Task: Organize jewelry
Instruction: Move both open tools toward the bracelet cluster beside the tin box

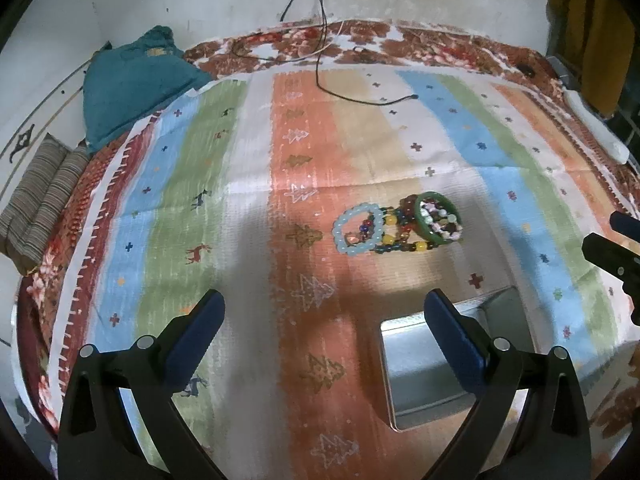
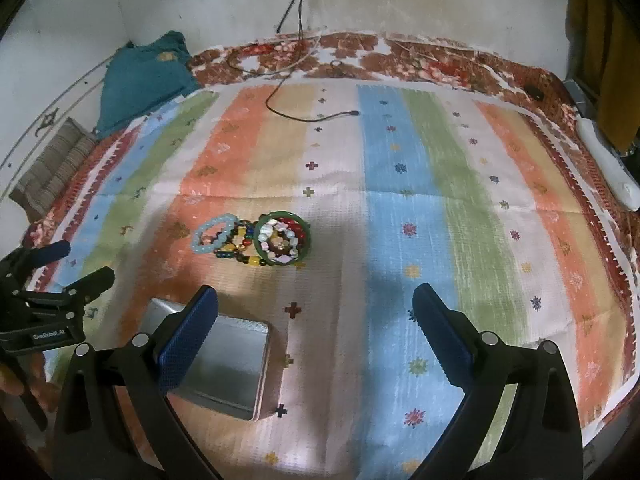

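Note:
A heap of jewelry lies on the striped cloth: a pale blue bead bracelet (image 1: 357, 231) (image 2: 213, 234), a green bangle (image 1: 437, 218) (image 2: 285, 239) with pink and red beads inside it, and dark and yellow bead strands (image 1: 400, 236) (image 2: 239, 249) between them. An open, empty silver tin (image 1: 432, 368) (image 2: 224, 368) stands nearer than the heap. My left gripper (image 1: 324, 320) is open and empty, above the cloth to the left of the tin. My right gripper (image 2: 316, 312) is open and empty, to the right of the tin.
A black cable (image 1: 360, 96) (image 2: 308, 118) lies on the far part of the cloth. A teal cloth (image 1: 132, 80) (image 2: 144, 76) and a striped cushion (image 1: 36, 204) sit at the far left. A white power strip (image 2: 608, 160) lies at the right edge.

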The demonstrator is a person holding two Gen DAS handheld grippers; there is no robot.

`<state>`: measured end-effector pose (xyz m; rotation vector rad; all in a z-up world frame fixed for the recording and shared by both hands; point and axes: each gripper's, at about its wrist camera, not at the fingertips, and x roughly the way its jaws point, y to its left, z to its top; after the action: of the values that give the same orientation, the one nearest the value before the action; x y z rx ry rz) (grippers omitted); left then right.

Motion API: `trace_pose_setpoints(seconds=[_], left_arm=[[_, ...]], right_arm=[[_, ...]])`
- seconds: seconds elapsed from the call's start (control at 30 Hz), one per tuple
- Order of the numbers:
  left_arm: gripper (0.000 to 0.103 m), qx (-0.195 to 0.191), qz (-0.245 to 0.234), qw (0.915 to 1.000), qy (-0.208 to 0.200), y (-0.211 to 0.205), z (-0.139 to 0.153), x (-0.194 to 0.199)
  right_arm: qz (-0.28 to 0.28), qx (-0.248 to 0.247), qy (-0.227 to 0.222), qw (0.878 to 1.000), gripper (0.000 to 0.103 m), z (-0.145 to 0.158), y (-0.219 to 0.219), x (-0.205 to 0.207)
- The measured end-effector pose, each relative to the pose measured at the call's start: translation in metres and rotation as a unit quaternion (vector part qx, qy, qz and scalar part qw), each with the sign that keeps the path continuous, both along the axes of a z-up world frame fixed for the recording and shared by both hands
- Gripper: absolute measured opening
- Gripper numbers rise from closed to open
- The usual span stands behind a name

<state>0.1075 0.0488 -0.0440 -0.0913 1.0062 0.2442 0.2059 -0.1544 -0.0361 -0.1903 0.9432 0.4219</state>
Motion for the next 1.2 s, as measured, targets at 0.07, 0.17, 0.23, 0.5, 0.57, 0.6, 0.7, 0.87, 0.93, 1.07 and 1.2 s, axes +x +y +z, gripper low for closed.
trace_pose_setpoints(seconds=[0.07,0.17,0.23,0.5,0.57,0.6,0.7,0.87,0.93,1.07,1.2], left_arm=[[0.097,0.001,0.003,1.0,0.005,0.003,-0.002,0.005],[0.097,0.0,0.004,0.9999,0.01,0.005,-0.004,0.011],[0.097,-0.001,0.004,0.9999,0.013,0.006,-0.005,0.016],[0.097,-0.004,0.009,0.9996,0.028,0.015,-0.014,0.031],[0.097,-0.009,0.011,0.9994,0.03,0.018,-0.016,0.035],[0.097,-0.01,0.013,0.9994,0.032,0.02,-0.018,0.037],[0.097,-0.012,0.017,0.9989,0.042,0.024,-0.024,0.043],[0.097,-0.021,0.024,0.9979,0.056,0.033,-0.033,0.053],[0.097,-0.028,0.024,0.9977,0.058,0.034,-0.035,0.056],[0.097,-0.041,0.022,0.9971,0.06,0.038,-0.04,0.065],[0.097,-0.034,0.015,0.9971,0.067,0.037,-0.046,0.074]], right_arm=[[-0.001,-0.005,0.002,1.0,0.099,-0.002,0.002,0.004],[0.007,-0.003,0.009,1.0,0.099,-0.005,0.006,0.01],[0.011,-0.005,0.01,1.0,0.099,-0.007,0.009,0.014],[0.019,-0.023,0.013,0.999,0.099,-0.014,0.019,0.025],[0.022,-0.023,0.015,0.999,0.099,-0.015,0.021,0.028],[0.023,-0.023,0.016,0.999,0.099,-0.016,0.022,0.03],[0.024,-0.024,0.033,0.999,0.099,-0.022,0.025,0.037],[0.021,-0.024,0.055,0.998,0.099,-0.031,0.026,0.047],[0.02,-0.023,0.058,0.998,0.099,-0.033,0.027,0.05],[0.02,-0.024,0.066,0.997,0.099,-0.037,0.03,0.058],[0.023,-0.032,0.073,0.997,0.099,-0.046,0.036,0.066]])
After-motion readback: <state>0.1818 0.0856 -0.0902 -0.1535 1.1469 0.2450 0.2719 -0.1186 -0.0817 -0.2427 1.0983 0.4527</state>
